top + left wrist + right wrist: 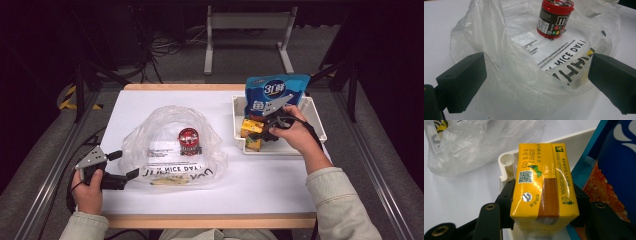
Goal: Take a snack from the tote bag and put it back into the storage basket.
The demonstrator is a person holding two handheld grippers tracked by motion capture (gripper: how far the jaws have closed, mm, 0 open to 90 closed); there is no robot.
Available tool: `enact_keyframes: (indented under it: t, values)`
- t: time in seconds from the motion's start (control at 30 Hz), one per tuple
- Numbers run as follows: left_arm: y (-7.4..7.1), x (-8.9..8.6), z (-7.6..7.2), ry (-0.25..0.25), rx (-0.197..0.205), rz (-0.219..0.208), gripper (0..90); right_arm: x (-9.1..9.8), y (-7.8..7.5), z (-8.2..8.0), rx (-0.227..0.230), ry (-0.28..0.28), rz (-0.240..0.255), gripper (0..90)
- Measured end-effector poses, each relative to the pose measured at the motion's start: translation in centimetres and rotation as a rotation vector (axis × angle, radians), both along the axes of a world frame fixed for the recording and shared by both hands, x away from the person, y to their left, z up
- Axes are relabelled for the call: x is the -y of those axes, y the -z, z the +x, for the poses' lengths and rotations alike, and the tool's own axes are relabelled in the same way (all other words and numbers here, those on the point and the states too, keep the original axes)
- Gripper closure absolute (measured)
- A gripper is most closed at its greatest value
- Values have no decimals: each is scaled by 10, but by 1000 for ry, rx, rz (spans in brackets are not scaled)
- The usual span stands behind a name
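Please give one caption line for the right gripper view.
Right claw shut on yellow drink carton above white bin.

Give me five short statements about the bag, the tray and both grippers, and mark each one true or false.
1. The right gripper is clamped on a yellow carton. True.
2. The red jar lies in the white tray. False: it stands upright inside the clear plastic bag.
3. The left gripper has open jaws at the bag's edge. True.
4. The blue pouch lies flat on the table. False: it stands in the tray.
5. The bag holds two cartons. False: the carton is over the tray.
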State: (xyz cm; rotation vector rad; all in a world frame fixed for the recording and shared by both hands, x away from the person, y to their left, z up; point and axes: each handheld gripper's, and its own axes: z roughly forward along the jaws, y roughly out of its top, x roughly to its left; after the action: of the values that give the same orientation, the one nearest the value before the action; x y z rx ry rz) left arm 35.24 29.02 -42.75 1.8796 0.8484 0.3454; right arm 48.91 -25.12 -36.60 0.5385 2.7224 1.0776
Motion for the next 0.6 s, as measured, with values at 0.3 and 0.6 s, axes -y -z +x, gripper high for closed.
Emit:
enact_keyframes:
  t: [0.3, 0.6]
  values:
    - [0, 0, 0, -2, -2, -4, 24, 6, 2, -1, -11, 4, 4, 491]
    - [1, 1, 0, -3, -3, -3, 24, 5, 1, -4, -6, 29, 13, 397]
